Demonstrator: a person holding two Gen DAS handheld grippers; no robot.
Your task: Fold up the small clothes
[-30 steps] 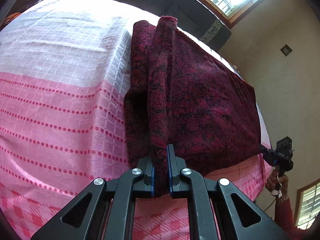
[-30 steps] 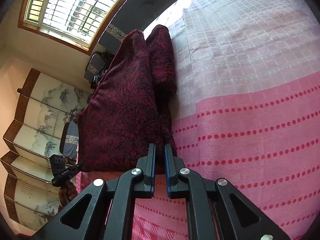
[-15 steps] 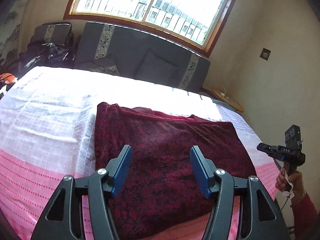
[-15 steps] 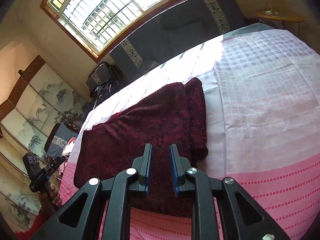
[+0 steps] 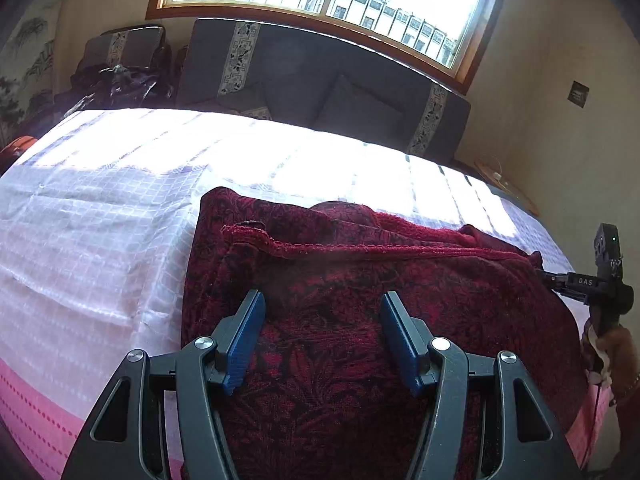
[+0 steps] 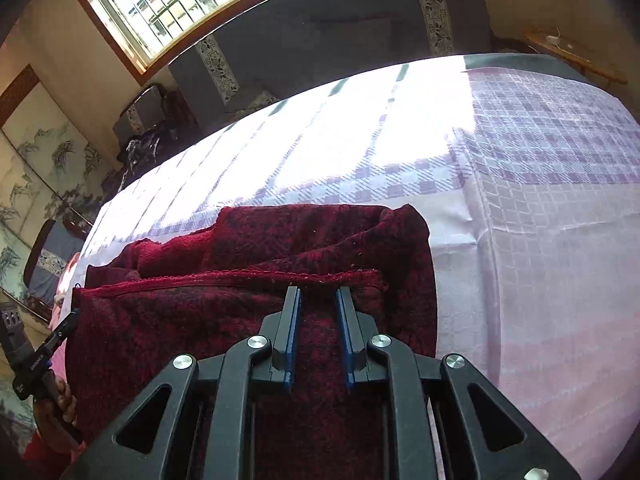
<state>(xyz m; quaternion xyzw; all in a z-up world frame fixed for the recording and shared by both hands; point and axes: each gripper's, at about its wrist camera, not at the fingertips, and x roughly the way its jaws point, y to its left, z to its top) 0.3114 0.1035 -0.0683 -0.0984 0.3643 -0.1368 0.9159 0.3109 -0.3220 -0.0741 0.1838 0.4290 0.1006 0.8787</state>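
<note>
A dark red patterned garment lies folded on a pink and white checked bedsheet. Its hemmed upper edge runs across the top layer. My left gripper is wide open and empty just above the garment's near part. In the right wrist view the same garment lies below my right gripper, which is partly open and empty, its tips near the hemmed edge. The right gripper also shows at the right edge of the left wrist view, and the left gripper at the left edge of the right wrist view.
The bedsheet spreads wide to the right of the garment. A dark grey sofa stands behind the bed under a window. A small wooden side table stands at the back right. A painted folding screen is on the left.
Both grippers let go of the garment, which now lies flat on the bed. The left opened wide, the right opened partway. Both wrist views tilted up toward the window.
</note>
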